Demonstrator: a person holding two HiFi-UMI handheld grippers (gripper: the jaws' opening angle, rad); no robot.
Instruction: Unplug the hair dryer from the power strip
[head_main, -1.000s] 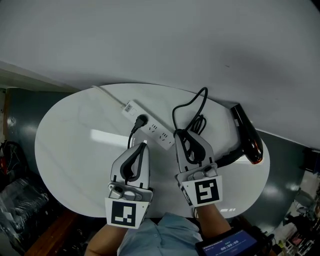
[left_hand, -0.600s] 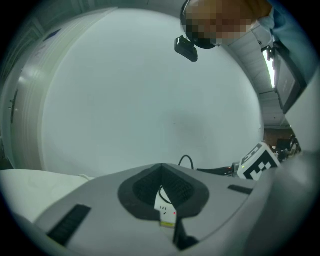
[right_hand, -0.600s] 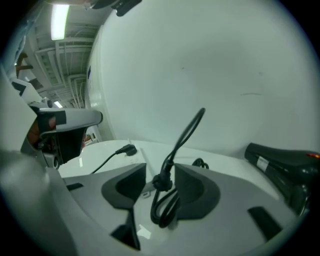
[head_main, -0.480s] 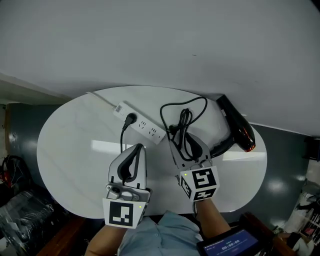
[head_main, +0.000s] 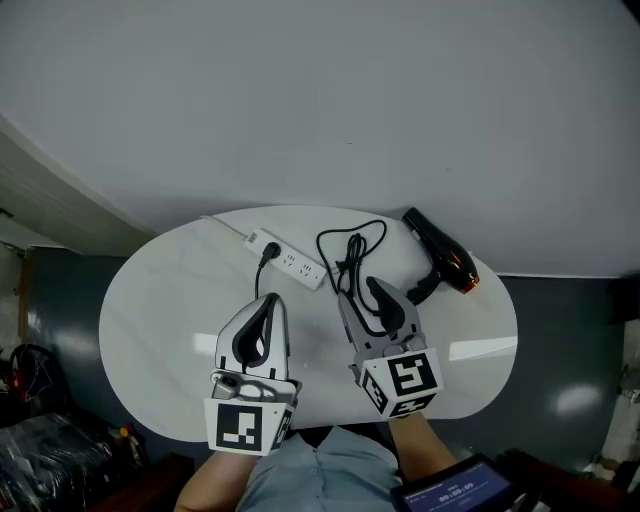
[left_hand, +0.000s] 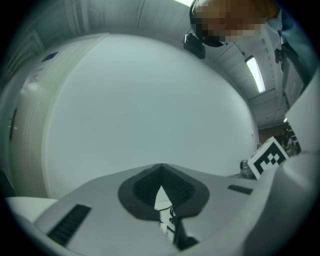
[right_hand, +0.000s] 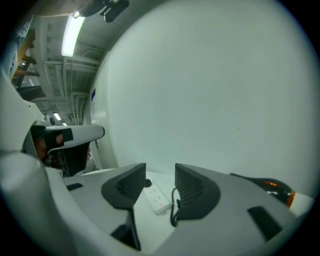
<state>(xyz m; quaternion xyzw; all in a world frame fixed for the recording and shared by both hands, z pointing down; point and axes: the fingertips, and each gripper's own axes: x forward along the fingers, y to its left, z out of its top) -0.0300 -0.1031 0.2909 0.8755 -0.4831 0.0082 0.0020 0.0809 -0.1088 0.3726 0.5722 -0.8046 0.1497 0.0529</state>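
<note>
Head view: on the table, the strip lies ahead of my left claw. The dryer is at far right, its cord looped between them.

Left gripper view: my left claw's jaws meet, empty.

Right gripper view: my right claw is wide and closing on nothing, with the strip beyond.

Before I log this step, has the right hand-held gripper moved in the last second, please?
Yes. The right hand-held gripper has drawn back from the power strip toward the table's near edge; its jaws are closing with nothing between them.
</note>
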